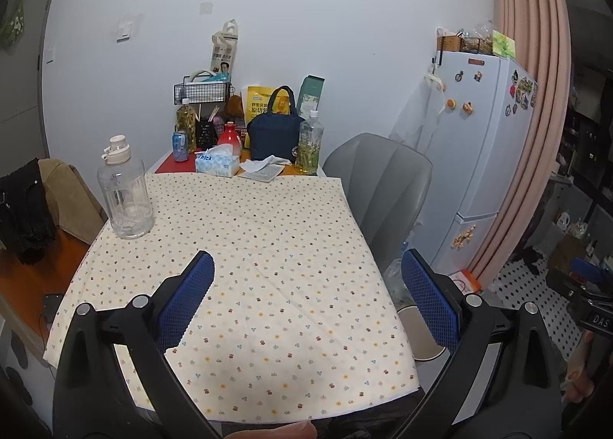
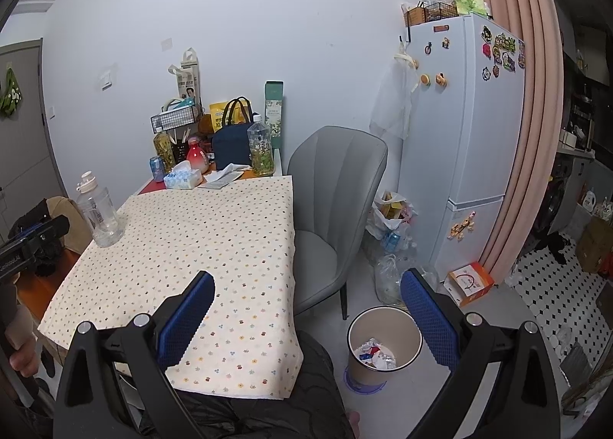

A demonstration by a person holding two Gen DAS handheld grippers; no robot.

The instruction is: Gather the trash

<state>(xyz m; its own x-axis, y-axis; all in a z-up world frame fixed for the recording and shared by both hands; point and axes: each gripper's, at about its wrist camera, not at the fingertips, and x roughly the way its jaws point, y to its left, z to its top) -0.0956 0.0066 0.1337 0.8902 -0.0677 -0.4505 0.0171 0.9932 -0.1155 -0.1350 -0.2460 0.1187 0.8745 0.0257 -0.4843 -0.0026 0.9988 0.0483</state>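
My left gripper (image 1: 306,301) and right gripper (image 2: 306,318) — both with fingers spread wide, holding nothing — hang over the near edge of the dotted cloth (image 1: 245,247), while the trash (image 2: 373,354) lies inside the bin (image 2: 413,335) on the floor beside the grey chair (image 2: 333,205).

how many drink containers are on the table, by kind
Clear plastic water jug with white cap: 1
Plastic bottles of yellow-green drink: 2 (left, right)
Blue drink can: 1
Red and white bottle: 1
Total: 5
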